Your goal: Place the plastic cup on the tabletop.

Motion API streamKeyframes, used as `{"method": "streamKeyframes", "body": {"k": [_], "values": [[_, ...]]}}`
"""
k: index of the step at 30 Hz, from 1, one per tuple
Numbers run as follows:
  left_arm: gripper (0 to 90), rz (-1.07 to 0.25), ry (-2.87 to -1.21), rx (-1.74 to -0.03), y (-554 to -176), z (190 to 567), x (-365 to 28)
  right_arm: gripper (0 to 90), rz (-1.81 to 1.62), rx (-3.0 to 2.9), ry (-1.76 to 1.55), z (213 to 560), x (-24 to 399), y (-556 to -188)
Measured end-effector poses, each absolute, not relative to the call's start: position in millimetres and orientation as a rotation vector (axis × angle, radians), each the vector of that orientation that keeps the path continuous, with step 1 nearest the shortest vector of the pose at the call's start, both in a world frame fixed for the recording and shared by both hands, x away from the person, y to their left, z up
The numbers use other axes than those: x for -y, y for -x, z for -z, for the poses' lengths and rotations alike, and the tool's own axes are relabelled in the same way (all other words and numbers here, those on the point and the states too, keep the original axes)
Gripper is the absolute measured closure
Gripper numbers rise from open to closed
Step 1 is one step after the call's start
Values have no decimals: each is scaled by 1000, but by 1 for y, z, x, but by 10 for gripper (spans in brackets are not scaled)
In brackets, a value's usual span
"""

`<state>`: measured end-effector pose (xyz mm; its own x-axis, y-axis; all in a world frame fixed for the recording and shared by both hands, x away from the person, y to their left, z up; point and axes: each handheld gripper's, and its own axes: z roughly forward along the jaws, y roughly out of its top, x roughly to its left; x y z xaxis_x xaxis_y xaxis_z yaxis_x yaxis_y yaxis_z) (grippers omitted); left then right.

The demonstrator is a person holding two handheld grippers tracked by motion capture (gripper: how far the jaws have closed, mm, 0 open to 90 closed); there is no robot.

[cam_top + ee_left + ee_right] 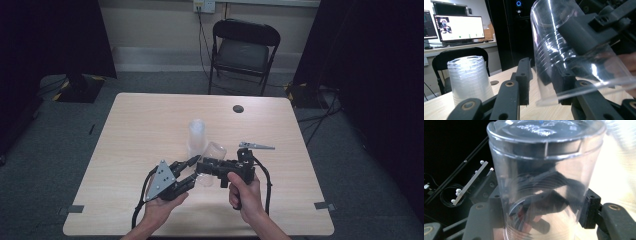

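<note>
Clear ribbed plastic cup (209, 165) held above the near middle of the light wooden table (135, 135), pinched across its wall by the right gripper (202, 167), long axis tilted from base at about one o'clock to open mouth at seven. Left gripper (192, 171) sits at the mouth end, nearer hand, jaws part-spread astride the rim; whether its pads press cannot be told. Stack of upturned clear cups (197, 136) stands just beyond, at twelve o'clock.

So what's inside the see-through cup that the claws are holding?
Nothing but a claw tip: the cup looks empty, and a dark finger of the left claw shows through its wall. Glare hides its closed end.
</note>
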<state>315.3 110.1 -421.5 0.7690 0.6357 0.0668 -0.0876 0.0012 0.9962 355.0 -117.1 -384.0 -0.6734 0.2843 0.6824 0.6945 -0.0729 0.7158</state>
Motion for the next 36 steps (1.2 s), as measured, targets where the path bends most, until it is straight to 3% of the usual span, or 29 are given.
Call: {"method": "streamKeyframes", "body": {"k": [4, 7, 17, 27, 36], "values": [[679, -600, -1480, -474, -315, 423, -109, 390, 1778, 1872, 1064, 388, 114, -356], [738, -603, -1485, -493, -316, 422, -111, 381, 1766, 1872, 1074, 391, 113, -356], [850, -544, -1488, -532, -320, 424, -118, 216, 1784, 1917, 1100, 394, 110, -356], [873, -447, -1520, -584, -321, 426, -120, 148, 1813, 1961, 1125, 394, 113, -357], [881, -401, -1555, -592, -321, 426, -124, 142, 1838, 1985, 1132, 393, 116, -360]]}}
